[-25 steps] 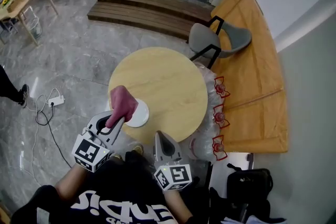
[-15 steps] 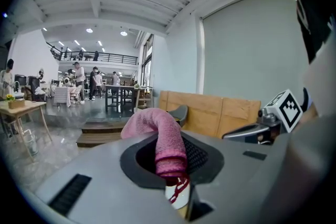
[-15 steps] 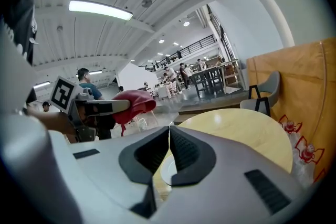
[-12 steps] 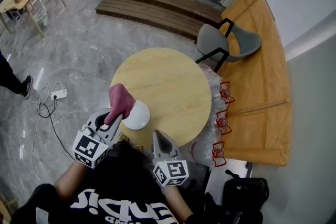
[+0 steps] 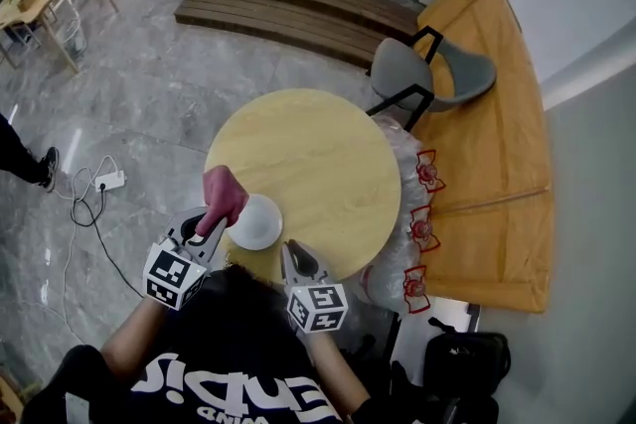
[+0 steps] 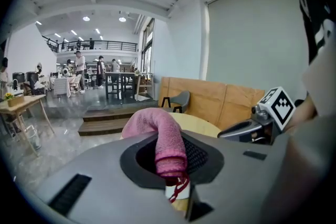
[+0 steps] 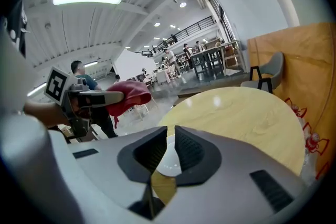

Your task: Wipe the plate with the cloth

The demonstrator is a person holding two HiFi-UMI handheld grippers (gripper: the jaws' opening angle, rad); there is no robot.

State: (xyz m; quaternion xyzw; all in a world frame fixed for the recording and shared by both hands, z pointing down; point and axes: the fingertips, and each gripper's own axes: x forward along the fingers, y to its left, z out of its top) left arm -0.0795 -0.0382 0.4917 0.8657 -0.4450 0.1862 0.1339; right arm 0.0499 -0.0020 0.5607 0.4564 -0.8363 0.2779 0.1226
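Observation:
A small white plate (image 5: 256,221) lies near the front left edge of the round wooden table (image 5: 318,149). My left gripper (image 5: 210,222) is shut on a pink cloth (image 5: 223,194), which hangs over the plate's left rim. In the left gripper view the cloth (image 6: 163,139) droops out of that gripper (image 6: 171,161). My right gripper (image 5: 289,249) is at the table's front edge, just right of the plate, shut with nothing in it. In the right gripper view the plate (image 7: 169,164) shows just beyond the gripper (image 7: 170,132), with the cloth (image 7: 128,94) up to the left.
A grey chair (image 5: 427,74) stands at the table's far right. Clear plastic bags with red print (image 5: 417,223) lean against its right side. Wooden steps (image 5: 288,10) lie beyond. A power strip and cable (image 5: 94,189) are on the floor at the left.
The cloth has slid left and now covers less of the plate. My right gripper has come closer to the plate's right side.

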